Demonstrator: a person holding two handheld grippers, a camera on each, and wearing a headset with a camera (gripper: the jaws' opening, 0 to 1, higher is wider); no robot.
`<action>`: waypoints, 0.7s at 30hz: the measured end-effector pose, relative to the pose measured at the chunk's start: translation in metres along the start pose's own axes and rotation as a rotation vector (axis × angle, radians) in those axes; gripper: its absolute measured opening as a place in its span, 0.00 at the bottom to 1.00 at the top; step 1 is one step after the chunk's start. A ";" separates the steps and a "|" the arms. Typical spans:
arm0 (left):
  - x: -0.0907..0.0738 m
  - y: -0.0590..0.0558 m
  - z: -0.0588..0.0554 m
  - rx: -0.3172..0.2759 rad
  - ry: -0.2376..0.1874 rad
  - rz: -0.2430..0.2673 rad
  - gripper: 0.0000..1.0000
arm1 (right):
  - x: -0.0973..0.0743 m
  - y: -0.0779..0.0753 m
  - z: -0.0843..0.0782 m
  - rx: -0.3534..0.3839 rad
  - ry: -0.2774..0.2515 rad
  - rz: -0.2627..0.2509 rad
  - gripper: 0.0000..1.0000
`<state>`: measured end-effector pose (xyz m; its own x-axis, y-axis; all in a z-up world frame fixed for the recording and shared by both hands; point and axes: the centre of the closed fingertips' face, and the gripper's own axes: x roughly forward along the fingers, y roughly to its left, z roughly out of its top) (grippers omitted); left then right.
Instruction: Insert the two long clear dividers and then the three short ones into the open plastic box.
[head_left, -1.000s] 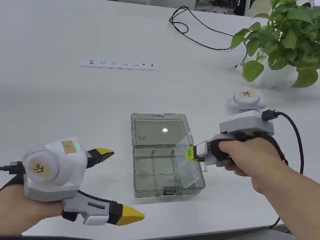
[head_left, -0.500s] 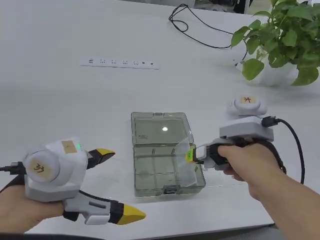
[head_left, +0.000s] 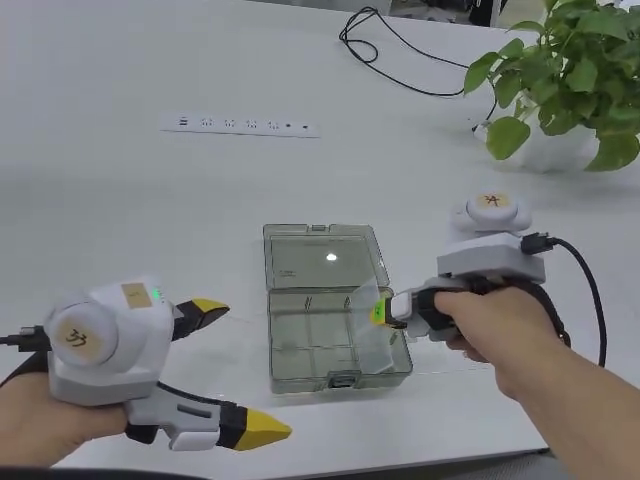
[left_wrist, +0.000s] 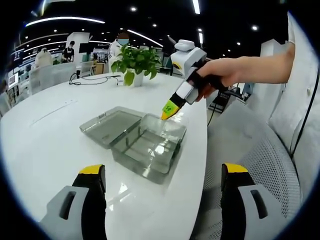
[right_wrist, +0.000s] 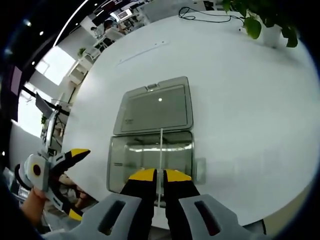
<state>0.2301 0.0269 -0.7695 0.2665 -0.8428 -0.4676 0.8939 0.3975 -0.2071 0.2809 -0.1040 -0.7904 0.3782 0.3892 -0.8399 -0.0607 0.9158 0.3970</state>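
Clear plastic, almost invisible against the grey base: the divider (head_left: 368, 325) shows in the head view mostly as a pale glare. It leans over the right end of the open plastic box (head_left: 300, 380), and its lower edge is lost among the reflections inside. The right gripper (head_left: 382, 312) pinches it at the top, yellow tips pressed together on the sheet. In the right gripper view the divider is seen edge-on, a thin bright line running from between the jaws across the base toward the hinge. Whether its bottom edge sits in a slot or only touches the floor cannot be told.

Faint lines cross the base, but it is not possible to say whether they are dividers already seated or moulded ribs. The lid (head_left: 320, 255) lies flat on the white table (head_left: 120, 220) behind the base.

The left gripper (head_left: 243, 368) hovers left of the box near the table's front edge, jaws spread wide with nothing between them. The hand holding it is cut off by the bottom corner of the head view.

Farther back lie a white power strip (head_left: 240, 127) and a black cable (head_left: 400, 60). A potted plant (head_left: 565, 80) is cropped by the right edge.
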 end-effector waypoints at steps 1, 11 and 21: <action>0.000 0.000 0.000 0.000 0.000 -0.001 0.98 | 0.000 -0.001 0.000 -0.001 0.000 -0.001 0.07; 0.000 0.000 -0.001 -0.003 -0.001 -0.002 0.98 | 0.002 -0.001 0.001 -0.007 0.001 -0.005 0.07; -0.001 0.001 -0.003 -0.002 0.002 -0.002 0.98 | 0.004 0.001 0.002 -0.046 0.019 -0.010 0.07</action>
<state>0.2297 0.0288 -0.7715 0.2641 -0.8431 -0.4684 0.8936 0.3967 -0.2101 0.2839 -0.1014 -0.7926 0.3610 0.3815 -0.8510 -0.0998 0.9231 0.3715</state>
